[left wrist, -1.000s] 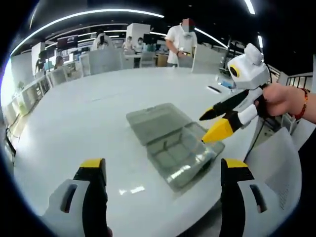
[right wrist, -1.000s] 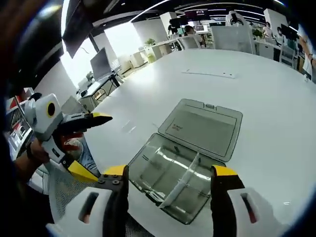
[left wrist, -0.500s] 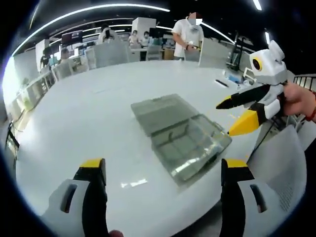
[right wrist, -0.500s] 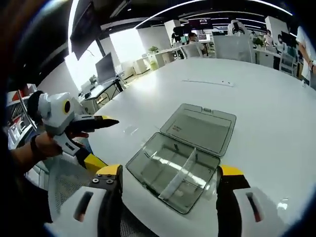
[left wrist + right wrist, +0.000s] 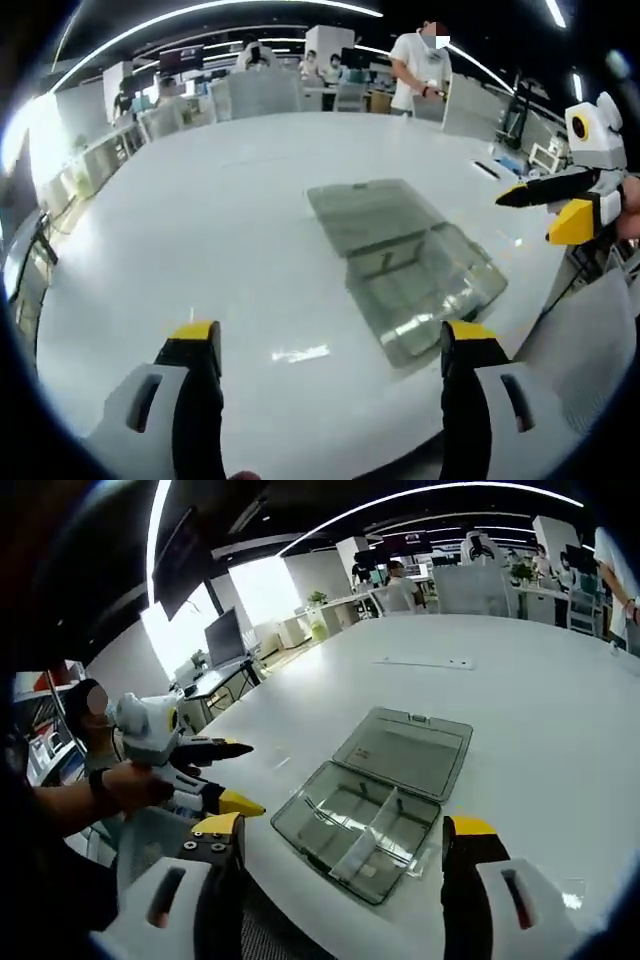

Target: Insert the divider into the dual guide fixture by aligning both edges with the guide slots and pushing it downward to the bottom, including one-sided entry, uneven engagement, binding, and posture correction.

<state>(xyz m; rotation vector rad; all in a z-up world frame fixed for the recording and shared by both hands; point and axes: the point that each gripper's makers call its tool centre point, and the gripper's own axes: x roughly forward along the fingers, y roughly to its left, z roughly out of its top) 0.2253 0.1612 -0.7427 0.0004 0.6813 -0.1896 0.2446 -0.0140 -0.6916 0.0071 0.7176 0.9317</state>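
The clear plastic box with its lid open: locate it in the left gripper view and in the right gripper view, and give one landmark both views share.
Left gripper view: the clear box lies right of centre on the white table, lid open on the far side.
Right gripper view: the clear box lies at lower centre, above that view's jaws, with the divider inside the tray.
Shared landmark: the box's flat open lid.

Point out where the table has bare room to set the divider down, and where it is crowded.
Bare white table spreads beyond the open clear box, up to the flat strip in the right gripper view. Crowded: the near table edge, where the box base with its divider sits between the left gripper and right gripper.
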